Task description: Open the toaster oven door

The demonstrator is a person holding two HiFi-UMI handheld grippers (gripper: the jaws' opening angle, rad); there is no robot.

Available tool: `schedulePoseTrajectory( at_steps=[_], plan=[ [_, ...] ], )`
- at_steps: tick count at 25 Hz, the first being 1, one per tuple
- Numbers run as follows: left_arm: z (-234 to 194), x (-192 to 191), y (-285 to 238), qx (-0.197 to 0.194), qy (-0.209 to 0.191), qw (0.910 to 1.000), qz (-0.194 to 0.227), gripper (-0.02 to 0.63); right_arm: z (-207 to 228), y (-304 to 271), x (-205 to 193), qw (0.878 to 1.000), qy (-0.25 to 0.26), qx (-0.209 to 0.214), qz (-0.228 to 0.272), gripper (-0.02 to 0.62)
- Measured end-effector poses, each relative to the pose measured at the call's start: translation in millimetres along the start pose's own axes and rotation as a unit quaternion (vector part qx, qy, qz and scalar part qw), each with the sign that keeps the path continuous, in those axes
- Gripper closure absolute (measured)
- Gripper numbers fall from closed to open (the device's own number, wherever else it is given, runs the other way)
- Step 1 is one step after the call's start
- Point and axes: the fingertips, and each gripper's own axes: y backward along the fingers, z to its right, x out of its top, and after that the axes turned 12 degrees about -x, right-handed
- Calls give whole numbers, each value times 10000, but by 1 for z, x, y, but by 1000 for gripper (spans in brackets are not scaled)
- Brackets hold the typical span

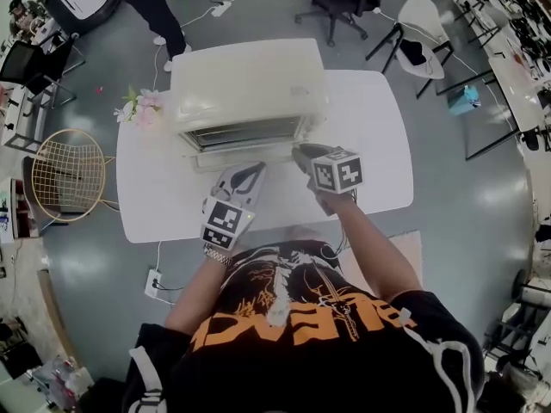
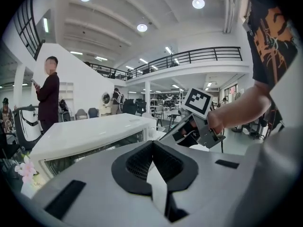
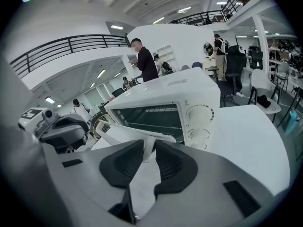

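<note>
1. Your right gripper (image 3: 147,144) has its jaws narrowed onto the front edge of the toaster oven door (image 3: 124,135). The door hangs dropped open just ahead of the jaws.
2. Your left gripper (image 2: 152,145) has its jaws pressed together with nothing between them, and the toaster oven (image 2: 90,136) stands ahead and to their left.

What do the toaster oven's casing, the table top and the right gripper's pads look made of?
Toaster oven casing: glossy white, painted metal or plastic; it shows soft highlights. Table: smooth matte white, probably laminate. Right gripper pads: black, ribbed, likely rubber.
</note>
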Motion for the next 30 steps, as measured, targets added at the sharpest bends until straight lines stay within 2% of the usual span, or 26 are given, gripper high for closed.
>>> schedulePoseTrajectory(
  at_steps=[6,10,13,19,22,27,30],
  plan=[
    [12,-17,1,-105,115,9997,-170,584,-5,9,-58,9996,159,-101,-210,495],
    [19,-21,4,-199,168,9995,-195,584,-7,1,-113,9980,32,-69,-625,491],
    [23,-34,2,-288,262,9986,-354,584,-5,-6,-145,9972,-112,-196,-707,495],
    [36,-85,-12,-601,657,9918,-915,584,-2,-17,-173,9964,-84,-248,-806,495],
    [42,-101,-19,-717,638,9884,-1179,584,0,-24,-196,9937,-132,-259,-1085,497],
    [48,-113,-26,-843,531,9854,-1382,585,7,-40,-231,9845,-292,-335,-1698,506],
    [48,-135,-29,-878,546,9809,-1645,584,9,-49,-246,9782,-405,-288,-2015,514]
  ],
)
